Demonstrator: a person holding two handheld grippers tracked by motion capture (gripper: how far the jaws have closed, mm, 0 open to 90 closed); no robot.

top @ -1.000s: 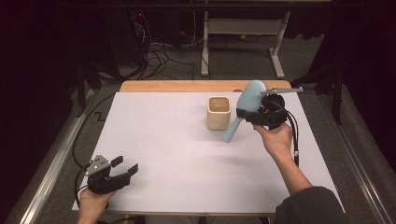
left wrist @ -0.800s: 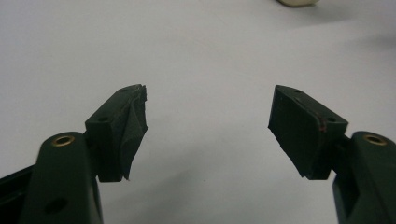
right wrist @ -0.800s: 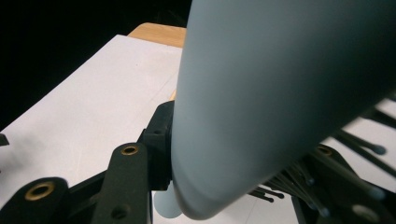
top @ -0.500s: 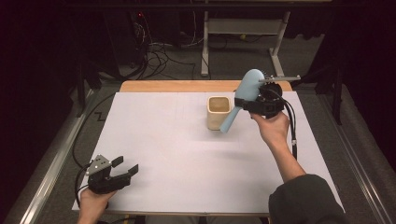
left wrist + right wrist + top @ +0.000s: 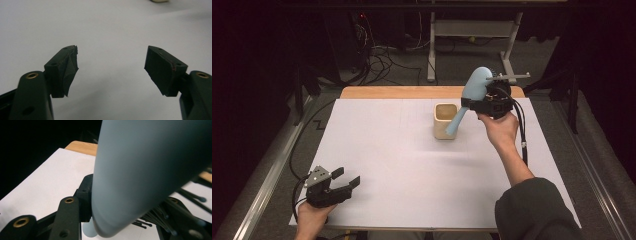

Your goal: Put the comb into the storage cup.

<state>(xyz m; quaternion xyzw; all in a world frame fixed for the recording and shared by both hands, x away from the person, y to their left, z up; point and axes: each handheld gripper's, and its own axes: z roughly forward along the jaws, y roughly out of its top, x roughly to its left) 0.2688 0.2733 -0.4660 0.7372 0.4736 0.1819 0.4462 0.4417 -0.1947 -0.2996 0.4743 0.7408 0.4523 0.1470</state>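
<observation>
right gripper (image 5: 472,104) higher, clamping hairbrush (image 5: 469,97)

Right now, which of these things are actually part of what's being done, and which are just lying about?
Part of the job:
- light blue hairbrush, clamped in the right gripper
- beige cup on the white table

Just there:
- left gripper, open and idle
- cables and a desk frame on the floor behind

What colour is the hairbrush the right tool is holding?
Pale blue hairbrush, with dark bristles; clearest in the high view.
</observation>
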